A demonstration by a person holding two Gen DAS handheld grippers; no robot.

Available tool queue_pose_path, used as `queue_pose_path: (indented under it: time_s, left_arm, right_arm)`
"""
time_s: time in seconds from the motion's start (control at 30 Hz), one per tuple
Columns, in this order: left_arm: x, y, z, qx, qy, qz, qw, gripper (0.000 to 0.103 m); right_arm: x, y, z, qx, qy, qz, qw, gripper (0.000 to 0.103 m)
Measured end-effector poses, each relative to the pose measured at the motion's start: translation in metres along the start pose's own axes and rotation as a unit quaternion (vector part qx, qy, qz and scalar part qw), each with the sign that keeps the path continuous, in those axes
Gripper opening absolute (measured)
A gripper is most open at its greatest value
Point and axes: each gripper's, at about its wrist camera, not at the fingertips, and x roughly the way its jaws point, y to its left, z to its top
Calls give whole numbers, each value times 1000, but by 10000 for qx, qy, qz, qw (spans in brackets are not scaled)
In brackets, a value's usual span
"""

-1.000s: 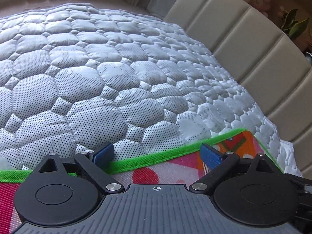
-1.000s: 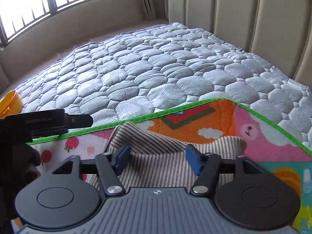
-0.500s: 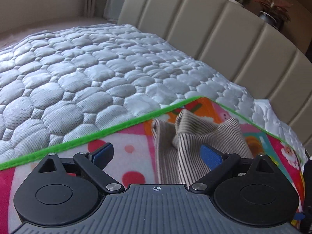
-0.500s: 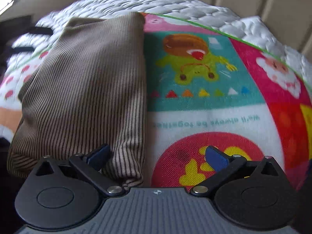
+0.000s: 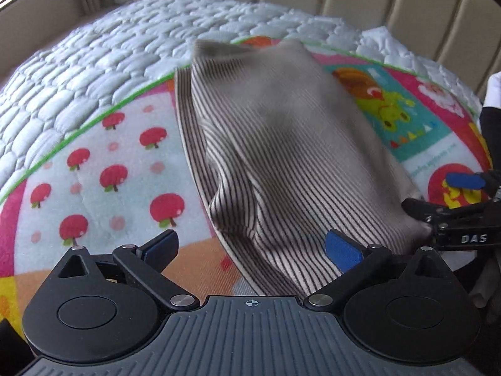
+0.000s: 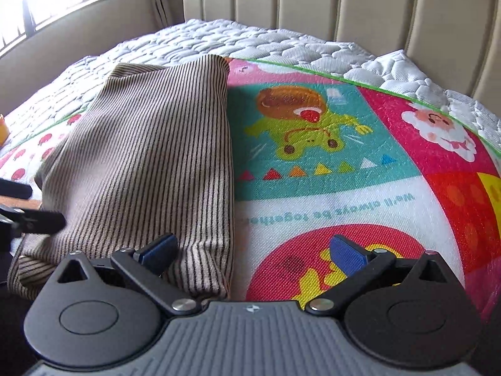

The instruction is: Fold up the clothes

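Striped knit garment (image 5: 281, 156), brown on beige, lies on a bright cartoon play mat (image 5: 94, 169) spread over a quilted white mattress (image 5: 103, 75). In the left wrist view it runs from upper centre down to lower right of the frame, doubled over itself, with an under layer showing along its left edge and a loose bulge at lower centre. In the right wrist view it fills the left half, its right edge a long straight fold.

By its look it is thin, soft and light: it will drape and slump, not hold a crease by stiffness, and the ribbed knit should give the pads good purchase. It may stretch if pulled on one point, so corners or the doubled edge seem the sounder places to pinch, one at each end of an edge to lift it evenly. Whether the present fold is a final one or a middle one the pictures do not settle.

The left gripper (image 5: 263, 246) has its jaws spread wide, empty, over the garment's near left edge. The right gripper (image 6: 253, 252) also stands with jaws spread, holding nothing, straddling the straight fold at the near end; its left pad is over cloth, its right over the mat.

Writing: "DAS" in white on the right gripper's body, at the right edge of the left wrist view. The mat carries upside-down lettering that seems to read "We'll always be together", partly cut off.
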Motion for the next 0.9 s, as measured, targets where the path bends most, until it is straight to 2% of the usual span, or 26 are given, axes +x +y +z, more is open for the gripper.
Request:
queue_pose_path:
  time_s: [0.13, 0.2, 0.4, 0.5, 0.63, 0.7, 0.8, 0.83, 0.9]
  left_arm:
    - [7, 11, 0, -376, 202, -130, 9990, 103]
    - [8, 16, 0, -501, 258, -163, 9983, 103]
    - [9, 12, 0, -410, 271, -99, 9987, 103]
    - [9, 12, 0, -424, 276, -108, 9987, 103]
    - [9, 12, 0, -415, 265, -105, 9987, 103]
    - [9, 12, 0, -416, 259, -107, 9987, 103]
    - [11, 13, 0, -424, 266, -121, 9987, 103]
    - [11, 13, 0, -425, 265, -125, 9987, 103]
    - [12, 12, 1, -425, 257, -132, 9987, 103]
  right_arm:
    - [-1, -6, -1, 210, -76, 116, 9997, 103]
    - [2, -9, 1, 300, 23, 178, 9994, 103]
    - [5, -5, 6, 221, 323, 79, 9992, 103]
    - [6, 2, 7, 25, 366, -57, 9993, 103]
    - [-8, 12, 7, -656, 9, -165, 9977, 103]
    - [-24, 21, 8, -1307, -327, -84, 9908, 103]
    - [-58, 40, 5, -2554, -792, 80, 9636, 103]
    - [-68, 46, 3, -2889, -889, 127, 9531, 103]
    - [-70, 57, -6, -3182, -812, 250, 9442, 102]
